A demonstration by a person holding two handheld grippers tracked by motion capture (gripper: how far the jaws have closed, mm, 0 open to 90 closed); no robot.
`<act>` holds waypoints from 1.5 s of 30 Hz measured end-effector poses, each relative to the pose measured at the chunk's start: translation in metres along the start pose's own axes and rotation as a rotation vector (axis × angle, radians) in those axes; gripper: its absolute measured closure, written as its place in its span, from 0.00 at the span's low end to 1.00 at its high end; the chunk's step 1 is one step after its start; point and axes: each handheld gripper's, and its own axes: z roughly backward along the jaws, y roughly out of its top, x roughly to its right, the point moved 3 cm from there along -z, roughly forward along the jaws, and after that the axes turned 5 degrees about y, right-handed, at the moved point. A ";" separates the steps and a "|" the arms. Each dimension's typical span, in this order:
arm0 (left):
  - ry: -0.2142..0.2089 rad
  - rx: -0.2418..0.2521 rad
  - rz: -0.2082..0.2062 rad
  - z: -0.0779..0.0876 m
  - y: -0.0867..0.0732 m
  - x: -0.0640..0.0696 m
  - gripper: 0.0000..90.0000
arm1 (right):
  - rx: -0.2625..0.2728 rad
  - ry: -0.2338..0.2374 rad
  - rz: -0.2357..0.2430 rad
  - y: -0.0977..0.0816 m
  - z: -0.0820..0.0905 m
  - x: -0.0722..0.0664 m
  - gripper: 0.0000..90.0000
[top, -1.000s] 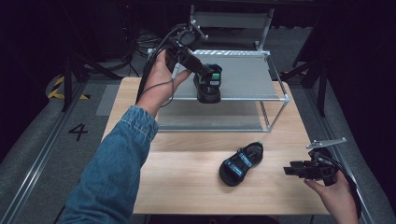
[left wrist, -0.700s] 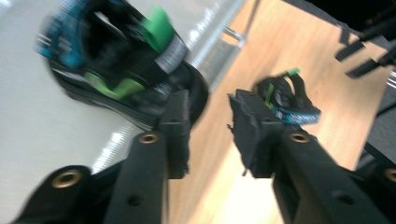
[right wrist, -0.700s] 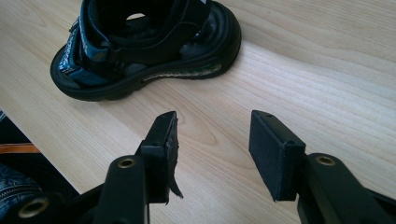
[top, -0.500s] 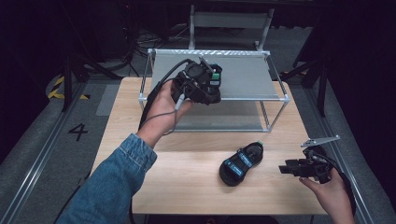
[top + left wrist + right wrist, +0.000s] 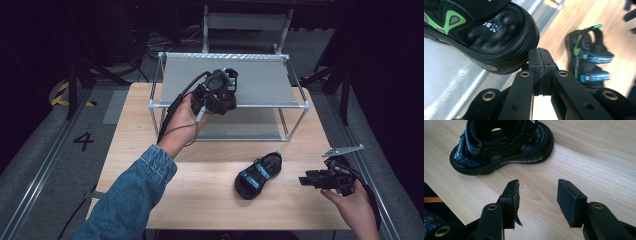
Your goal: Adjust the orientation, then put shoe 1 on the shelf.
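Note:
A black sandal with green trim (image 5: 229,80) (image 5: 499,42) lies on the top of the metal shelf (image 5: 265,82), partly hidden by the hand's tool in the high view. My left gripper (image 5: 220,97) (image 5: 540,53) is shut, pads pressed flat together with nothing seen between them. Its tips touch the rim of that sandal's sole. A second black sandal with blue straps (image 5: 257,175) (image 5: 590,60) (image 5: 499,147) rests on the wooden table (image 5: 200,200). My right gripper (image 5: 306,180) (image 5: 537,195) stands open just right of it, low over the wood.
The shelf frame has a lower grey level (image 5: 240,130) beneath the top sheet. A chair (image 5: 245,22) stands behind the table. The floor at left carries a number marking (image 5: 83,141). The left gripper's cable (image 5: 172,107) loops beside the wrist.
The left hand has turned and moved right along the shelf's front edge, carrying the green-trimmed sandal onto the top sheet. The right gripper has barely moved.

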 end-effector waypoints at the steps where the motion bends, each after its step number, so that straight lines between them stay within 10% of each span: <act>1: 0.004 0.003 0.002 -0.001 0.000 -0.001 1.00 | 0.000 -0.001 0.002 0.000 0.000 0.000 0.59; 10: 0.040 -0.024 0.029 -0.017 0.011 -0.018 1.00 | -0.006 -0.002 0.005 0.000 -0.002 0.000 0.59; 24: -0.029 0.029 0.068 -0.009 0.010 -0.024 0.86 | 0.000 -0.002 0.004 0.000 -0.001 0.001 0.59; 35: 0.014 0.063 0.041 0.039 -0.038 0.002 0.62 | -0.012 -0.008 0.026 0.003 -0.004 -0.006 0.58; 45: 0.009 0.034 0.061 0.042 -0.095 0.019 0.55 | 0.003 -0.029 0.059 0.017 0.001 -0.012 0.56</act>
